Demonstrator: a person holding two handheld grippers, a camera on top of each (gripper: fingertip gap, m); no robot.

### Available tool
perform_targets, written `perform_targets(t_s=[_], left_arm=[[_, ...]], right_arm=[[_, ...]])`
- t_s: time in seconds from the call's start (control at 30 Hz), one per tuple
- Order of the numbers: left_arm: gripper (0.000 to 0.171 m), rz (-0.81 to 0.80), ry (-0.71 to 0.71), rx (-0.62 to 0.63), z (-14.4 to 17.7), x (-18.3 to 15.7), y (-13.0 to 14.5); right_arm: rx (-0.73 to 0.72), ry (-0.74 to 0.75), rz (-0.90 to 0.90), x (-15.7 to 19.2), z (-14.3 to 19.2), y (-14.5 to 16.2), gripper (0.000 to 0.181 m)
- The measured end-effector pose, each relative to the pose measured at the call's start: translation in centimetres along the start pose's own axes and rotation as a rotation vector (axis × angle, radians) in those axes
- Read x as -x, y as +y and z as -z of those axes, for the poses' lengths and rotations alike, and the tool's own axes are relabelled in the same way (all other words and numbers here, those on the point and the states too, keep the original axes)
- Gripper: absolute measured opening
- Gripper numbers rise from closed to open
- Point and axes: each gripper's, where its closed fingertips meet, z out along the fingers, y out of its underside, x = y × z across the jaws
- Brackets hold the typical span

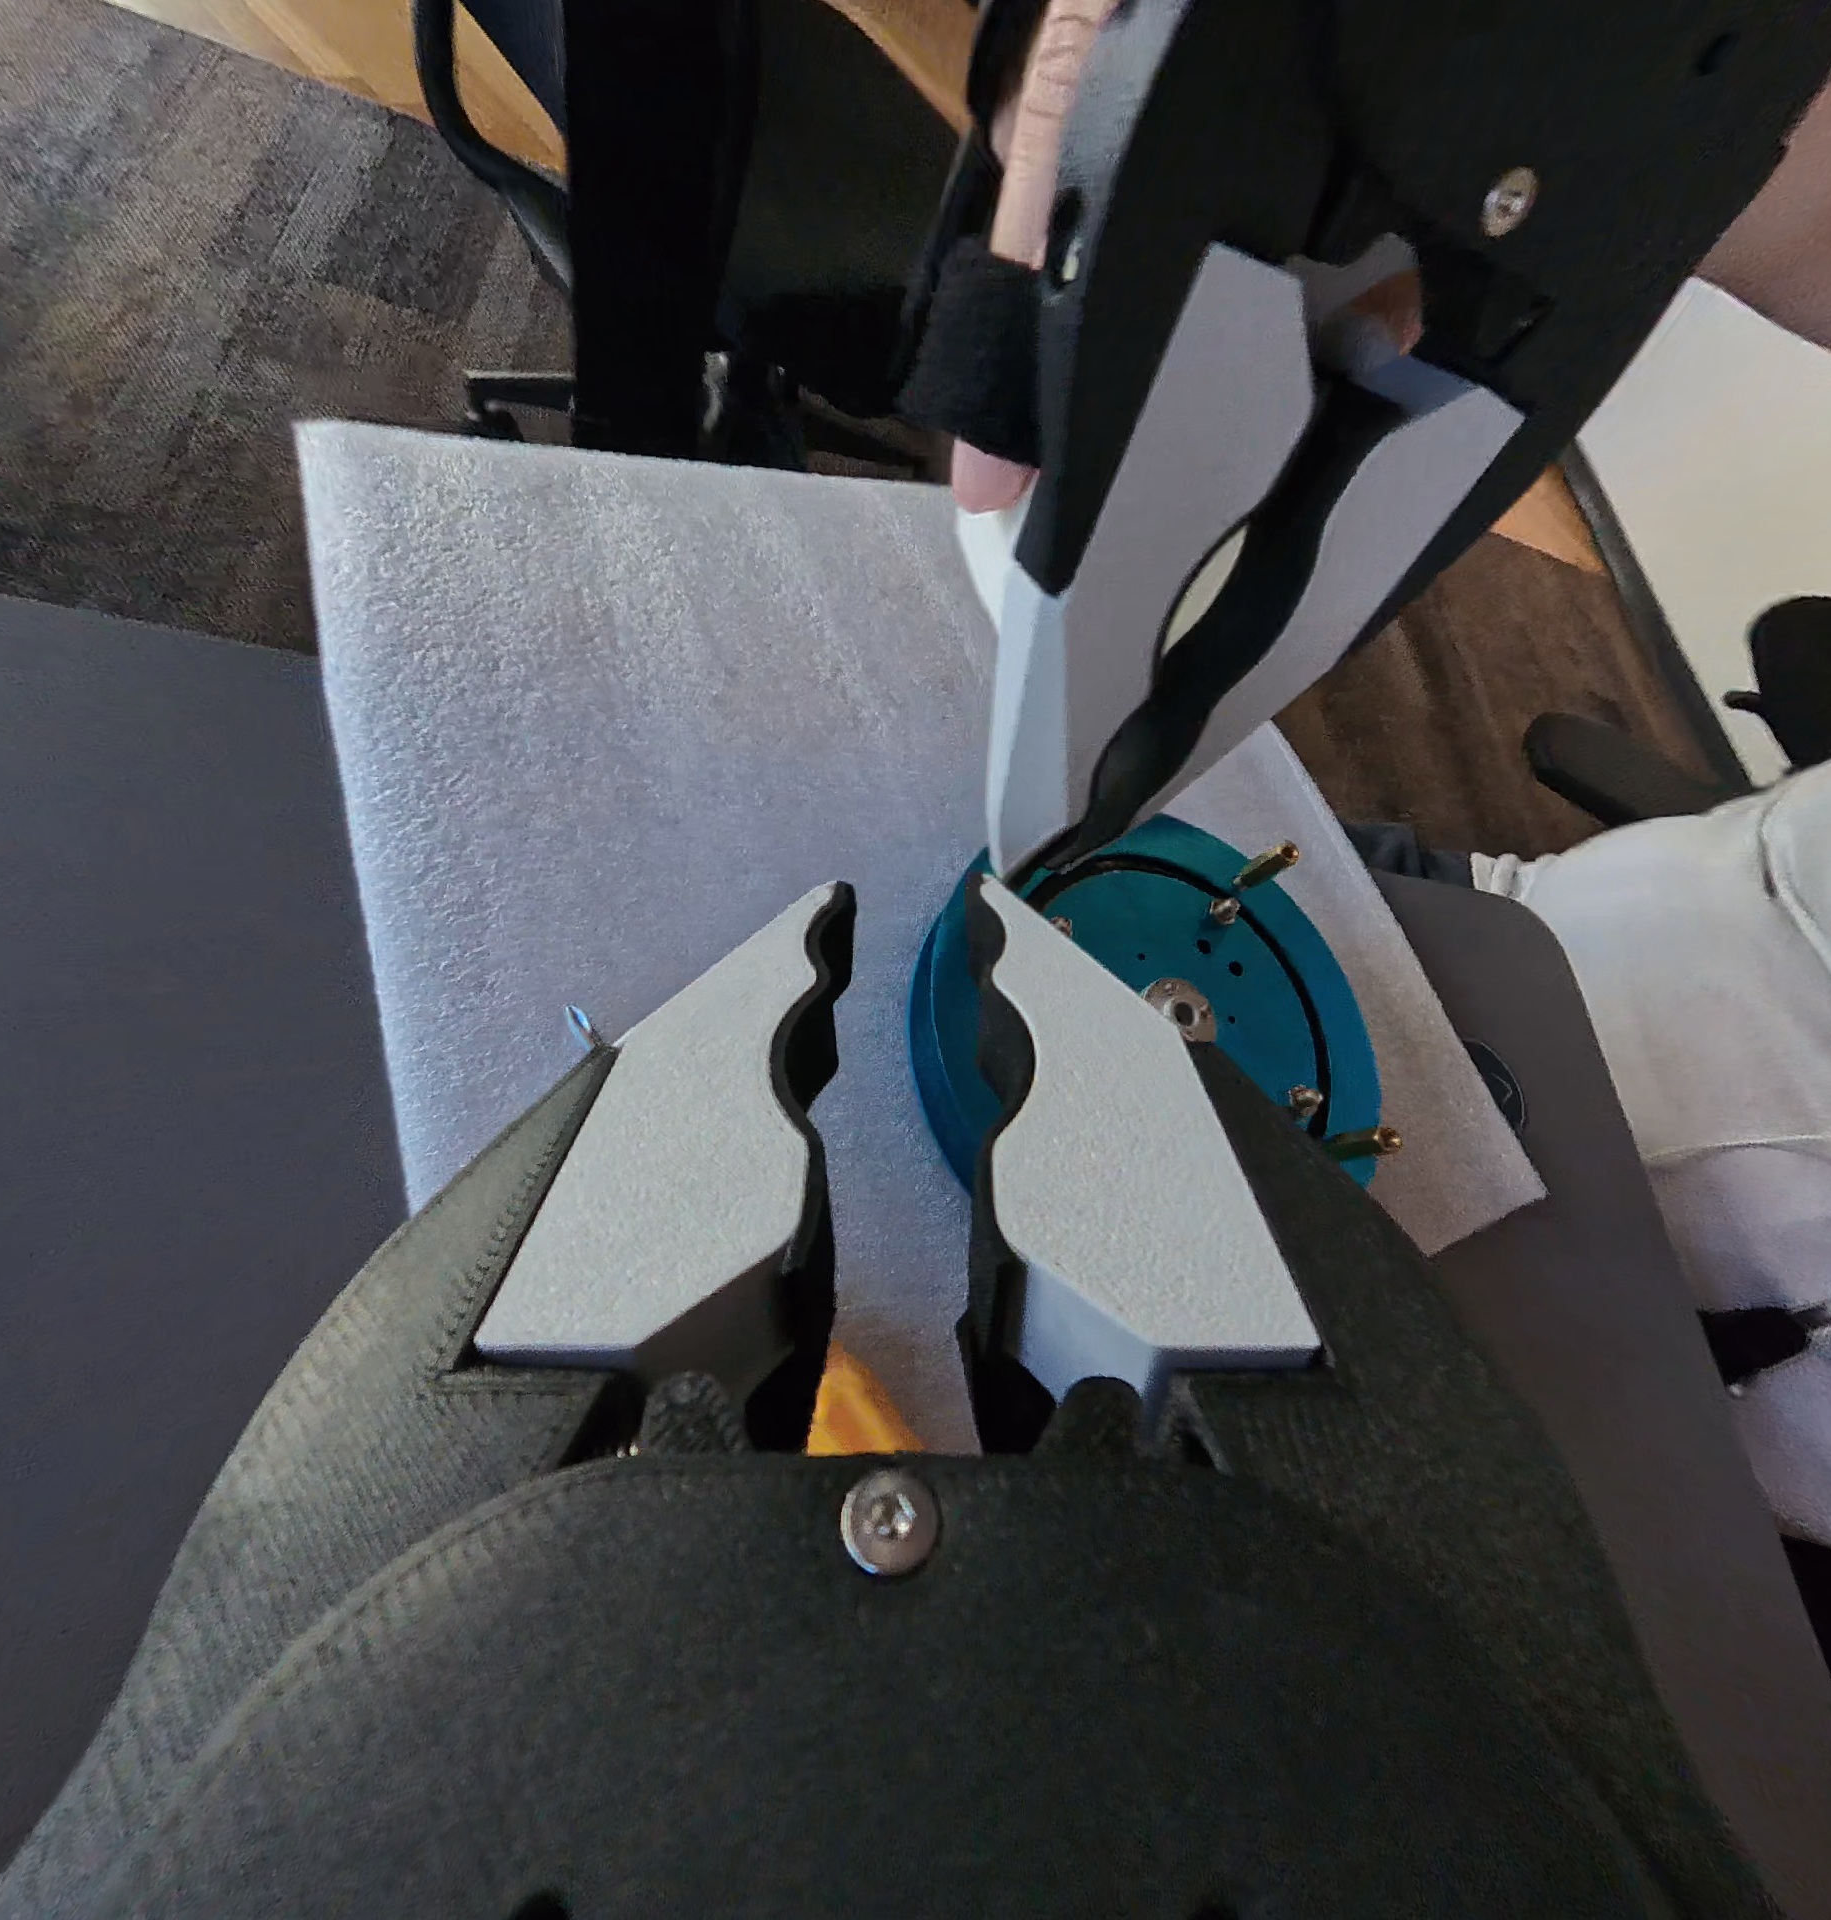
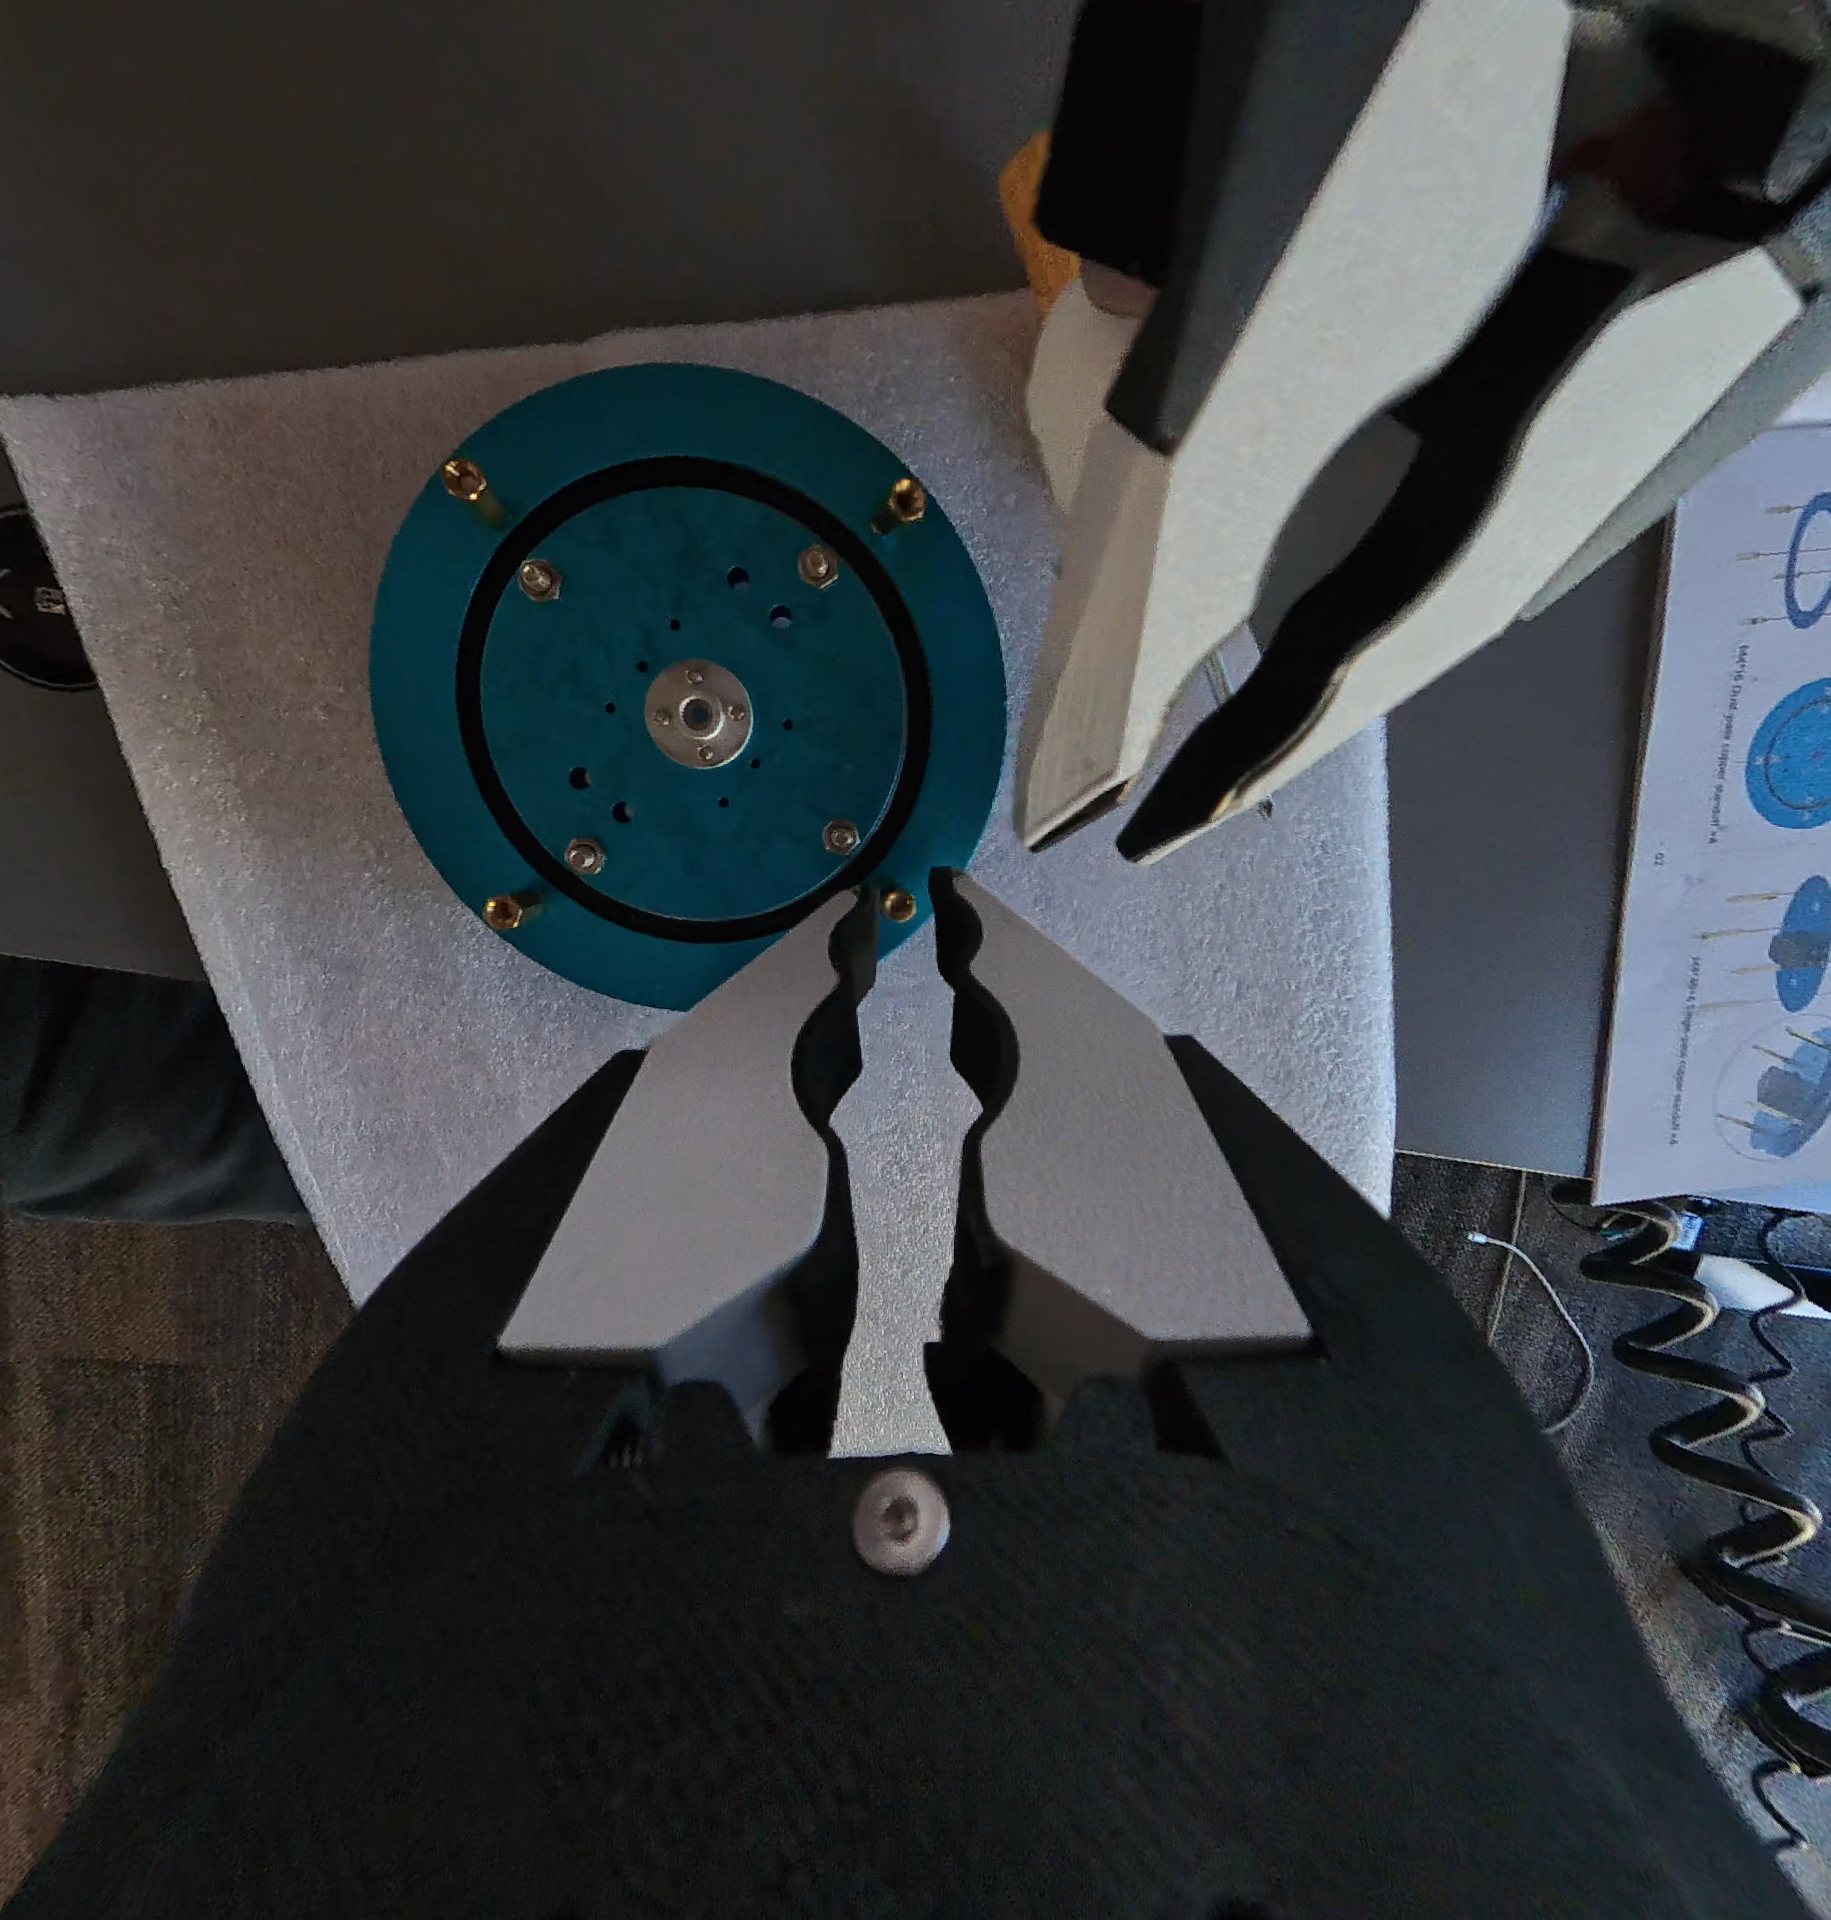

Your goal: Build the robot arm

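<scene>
A blue round disc [image 2: 599, 686] with a black ring, a silver hub and brass standoffs lies on a white foam sheet [image 2: 215, 623]. My right gripper [image 2: 903, 894] has its jaws nearly together, with its tips closed on a brass standoff [image 2: 898, 904] at the disc's near rim. In the left wrist view it [image 1: 1046, 847] comes down from the upper right onto the disc [image 1: 1119, 935]. My left gripper [image 1: 911, 888] is slightly open and empty, hovering over the foam sheet [image 1: 630, 675] just left of the disc. In the right wrist view it [image 2: 1082, 836] hovers beside the disc's right edge.
A printed sheet with blue drawings [image 2: 1763, 831] lies on the grey table [image 1: 111, 935] at the right. A coiled black cable [image 2: 1721, 1455] hangs below it. A small metal pin [image 1: 578, 1023] lies on the foam. A person's white sleeve [image 1: 1721, 987] is at the right. Less than 4 cm separates the two grippers' tips. From the left gripper's tips to the small metal pin [image 1: 578, 1023] is close to 7 cm.
</scene>
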Motion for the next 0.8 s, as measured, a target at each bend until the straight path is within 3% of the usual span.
perform_targets(t_s=[0.23, 0.37, 0.43, 0.6, 0.8], left_arm=[[0.021, -0.025, 0.079, 0.173, -1.7, -0.2, 2.4], [0.017, 0.037, 0.129, 0.180, -1.7, -0.5, 2.5], [0.007, 0.088, 0.191, 0.169, -1.6, -0.9, 2.6], [0.005, 0.159, 0.233, 0.155, -1.8, -0.9, 2.5], [0.005, 0.109, 0.192, 0.148, -1.8, -0.8, 2.6]], right_arm=[[0.035, -0.003, 0.017, 0.3, -0.5, 0.1, 0.004], [0.044, 0.047, 0.082, 0.1, -0.2, 0.3, 0.007], [0.035, 0.035, 0.058, 0.3, -0.2, 0.3, 0.005], [0.042, 0.009, 0.012, 0.3, -0.3, 0.4, 0.005], [0.067, 0.009, -0.291, 0.2, -0.4, 0.6, 0.005]])
